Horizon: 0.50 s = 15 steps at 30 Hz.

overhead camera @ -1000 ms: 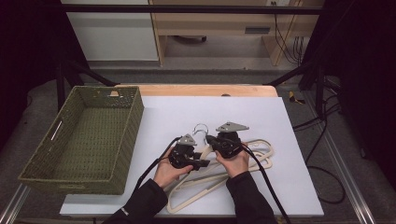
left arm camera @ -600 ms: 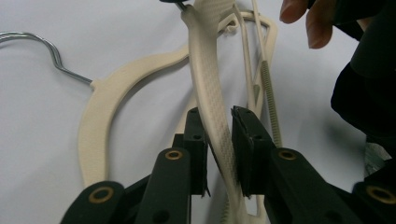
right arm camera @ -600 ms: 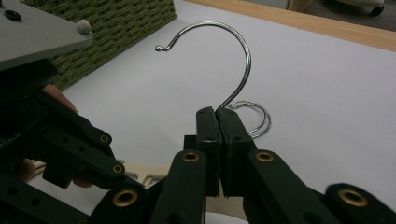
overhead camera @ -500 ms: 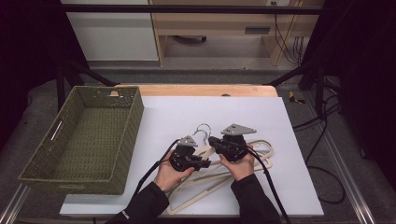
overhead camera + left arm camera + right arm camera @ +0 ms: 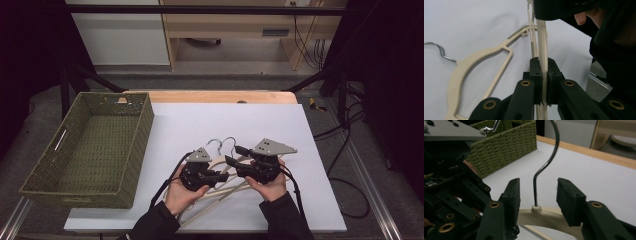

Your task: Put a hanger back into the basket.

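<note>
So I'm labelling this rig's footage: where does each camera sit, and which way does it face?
High view: above the person's side, looking forward and down at the white table, green wicker basket, both hands and both grippers.
Left gripper view: rides the left gripper, looking along jaws shut on a cream hanger bar.
Right gripper view: rides the right gripper, jaws apart around a hanger's metal hook, facing the basket.
Shared: the hangers appear in all three; the basket in the high and right gripper views.
</note>
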Tool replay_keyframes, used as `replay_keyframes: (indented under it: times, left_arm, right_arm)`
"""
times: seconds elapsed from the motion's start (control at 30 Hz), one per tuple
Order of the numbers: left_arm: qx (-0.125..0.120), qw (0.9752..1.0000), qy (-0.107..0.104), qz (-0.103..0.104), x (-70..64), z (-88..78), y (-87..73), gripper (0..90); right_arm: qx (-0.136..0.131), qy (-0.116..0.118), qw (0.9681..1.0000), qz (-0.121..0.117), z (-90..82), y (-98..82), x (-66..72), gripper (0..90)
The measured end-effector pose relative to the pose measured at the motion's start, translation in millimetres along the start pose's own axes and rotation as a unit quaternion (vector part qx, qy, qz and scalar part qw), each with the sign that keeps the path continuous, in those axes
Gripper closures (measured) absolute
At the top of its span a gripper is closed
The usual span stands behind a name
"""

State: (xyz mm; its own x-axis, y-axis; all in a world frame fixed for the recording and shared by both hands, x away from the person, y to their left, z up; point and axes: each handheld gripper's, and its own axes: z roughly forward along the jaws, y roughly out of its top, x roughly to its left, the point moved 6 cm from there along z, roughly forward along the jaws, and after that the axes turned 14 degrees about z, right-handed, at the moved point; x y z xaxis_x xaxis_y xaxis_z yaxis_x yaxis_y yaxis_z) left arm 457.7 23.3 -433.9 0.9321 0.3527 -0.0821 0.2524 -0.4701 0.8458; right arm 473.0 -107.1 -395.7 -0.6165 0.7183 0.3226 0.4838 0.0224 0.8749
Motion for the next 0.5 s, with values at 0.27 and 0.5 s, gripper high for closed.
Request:
replay_keyframes:
  times: [0.27, 0.5]
  left_arm:
    - [-0.022, 0.9983, 0.046, 0.030, 10.1, -43.1, 18.7, 85.3]
    - [-0.033, 0.9961, 0.076, 0.030, 22.6, -71.4, 26.0, 85.3]
  right_arm:
    - [-0.057, -0.010, 0.9983, -0.006, -29.0, 13.9, -5.0, 19.7]
    - [-0.071, -0.018, 0.9973, 0.004, -44.2, 14.4, -20.1, 7.7]
